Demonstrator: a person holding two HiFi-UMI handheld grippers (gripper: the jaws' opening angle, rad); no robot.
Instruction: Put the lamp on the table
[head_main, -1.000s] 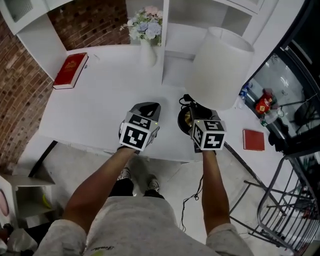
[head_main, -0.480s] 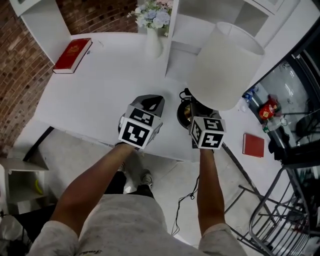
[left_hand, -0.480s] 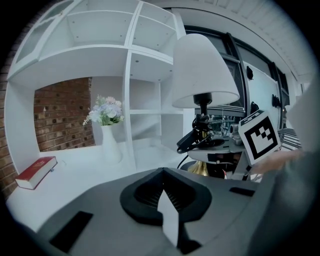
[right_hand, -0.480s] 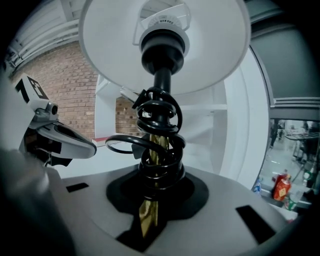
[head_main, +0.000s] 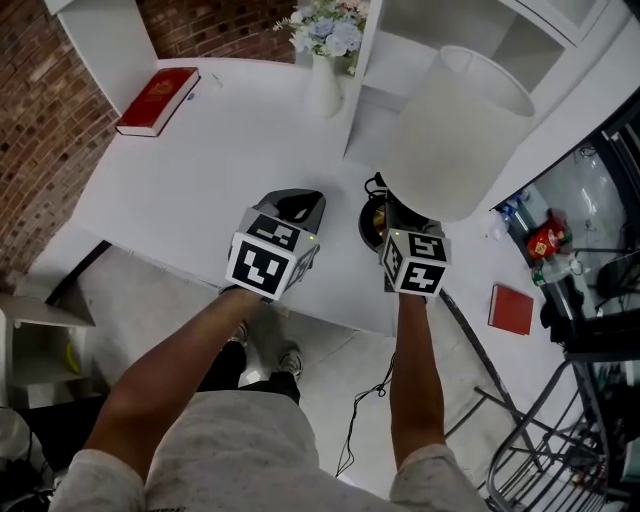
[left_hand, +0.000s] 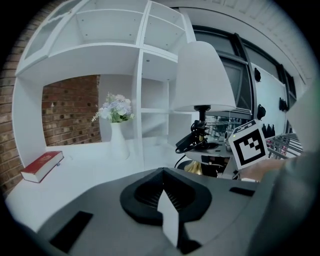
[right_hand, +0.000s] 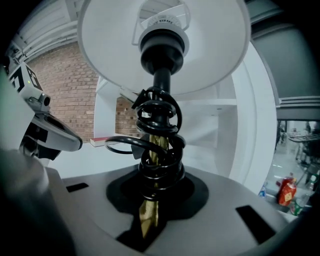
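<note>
Two hand-held grippers, mid-frame. Right hand-held gripper (right_hand: 150, 212) is clamped low on the lamp's (head_main: 455, 130) brass stem, under the coiled cord (right_hand: 159, 145), likely for upright balance. The lamp is over the desk's (head_main: 200, 170) near edge; base contact unclear. Left hand-held gripper (left_hand: 167, 207) has jaws together, empty, alongside.

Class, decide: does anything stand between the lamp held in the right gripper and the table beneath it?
Nothing visible does. The lamp hangs in the right gripper over the table. The vase and red book stand farther off, and the left gripper is beside it, apart.
</note>
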